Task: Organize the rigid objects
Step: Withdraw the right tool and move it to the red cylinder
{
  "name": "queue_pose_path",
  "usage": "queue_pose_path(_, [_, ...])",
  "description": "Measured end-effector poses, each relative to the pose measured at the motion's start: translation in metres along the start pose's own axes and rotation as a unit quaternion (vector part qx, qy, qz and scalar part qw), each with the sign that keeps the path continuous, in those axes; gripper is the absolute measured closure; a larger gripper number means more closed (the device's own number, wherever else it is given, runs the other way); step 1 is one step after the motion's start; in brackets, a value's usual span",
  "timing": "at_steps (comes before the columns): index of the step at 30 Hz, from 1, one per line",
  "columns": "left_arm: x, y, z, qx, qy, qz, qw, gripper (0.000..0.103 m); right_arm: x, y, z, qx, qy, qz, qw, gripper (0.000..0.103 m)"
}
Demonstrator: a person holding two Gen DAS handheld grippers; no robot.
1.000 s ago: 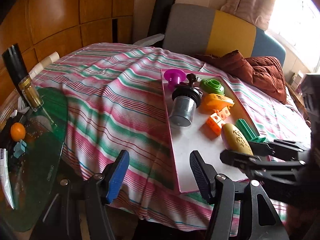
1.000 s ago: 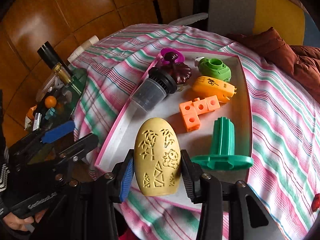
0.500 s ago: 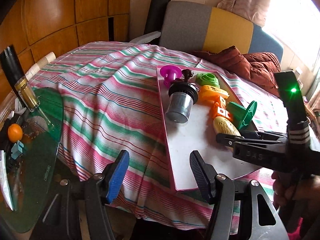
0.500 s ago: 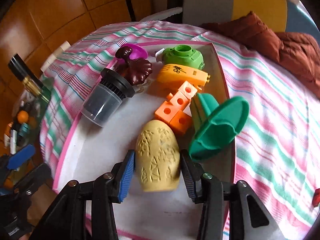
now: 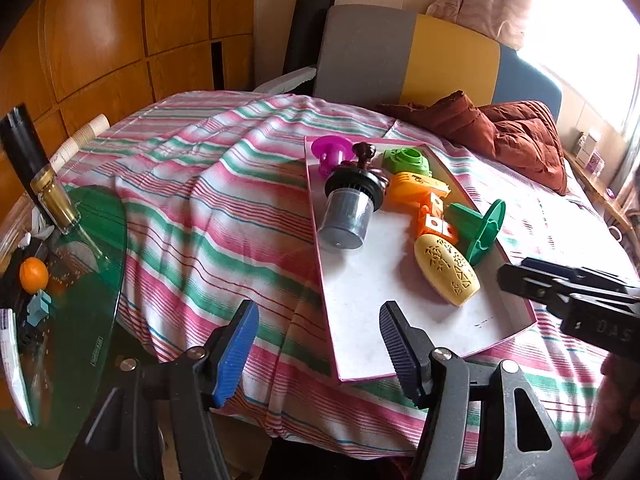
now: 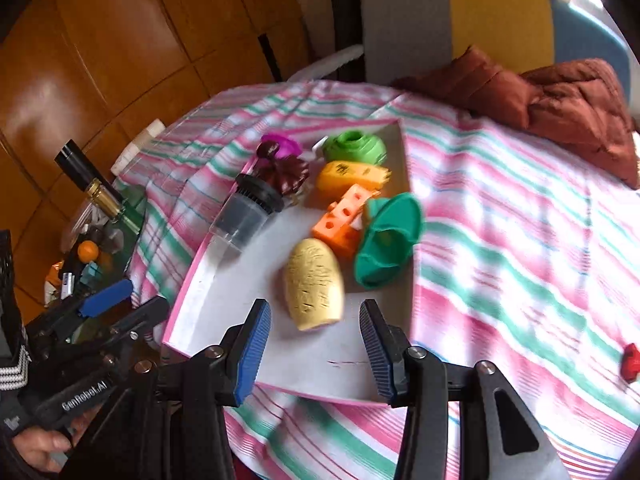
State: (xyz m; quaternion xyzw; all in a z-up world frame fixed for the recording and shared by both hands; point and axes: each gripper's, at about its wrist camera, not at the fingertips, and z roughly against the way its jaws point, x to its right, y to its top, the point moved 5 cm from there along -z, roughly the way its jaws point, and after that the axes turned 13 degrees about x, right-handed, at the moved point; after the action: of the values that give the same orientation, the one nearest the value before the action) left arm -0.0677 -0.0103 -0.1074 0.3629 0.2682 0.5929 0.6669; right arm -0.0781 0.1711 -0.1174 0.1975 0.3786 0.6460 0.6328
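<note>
Right tongs [image 6: 316, 344] open, nothing between pads, jaws just been opening; yellow egg-shaped piece [image 6: 315, 284] lies free on tray [image 6: 200, 280], just ahead of the tips, apart from both pads; long axis runs roughly along tongs' pointing line, blunt end nearest; orange block [image 6: 340, 220] and green flanged piece [image 6: 386, 236] just beyond it; left tongs [image 5: 316, 350] open, empty, farther off at tray's near-left corner; right hand nearer; striped worktop [image 6: 500, 220] beneath tray.
</note>
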Motion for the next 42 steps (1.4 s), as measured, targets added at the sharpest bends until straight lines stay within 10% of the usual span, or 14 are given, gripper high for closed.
queue_pose_path(20, [0.036,0.01,0.014,0.017,-0.024,-0.045,0.9985,0.039,0.16,0.012,0.085,0.034,-0.195,0.007,0.98,0.056])
queue_pose_path(29, [0.062,0.016,0.018,0.025,-0.038,-0.071,0.9964,0.039,0.304,-0.033,0.147,0.074,-0.34,-0.192,0.918,0.06])
queue_pose_path(42, [0.125,0.025,0.015,0.025,-0.093,-0.108,0.9895,0.039,0.349,-0.057,0.18,0.103,-0.361,-0.334,0.865,0.06])
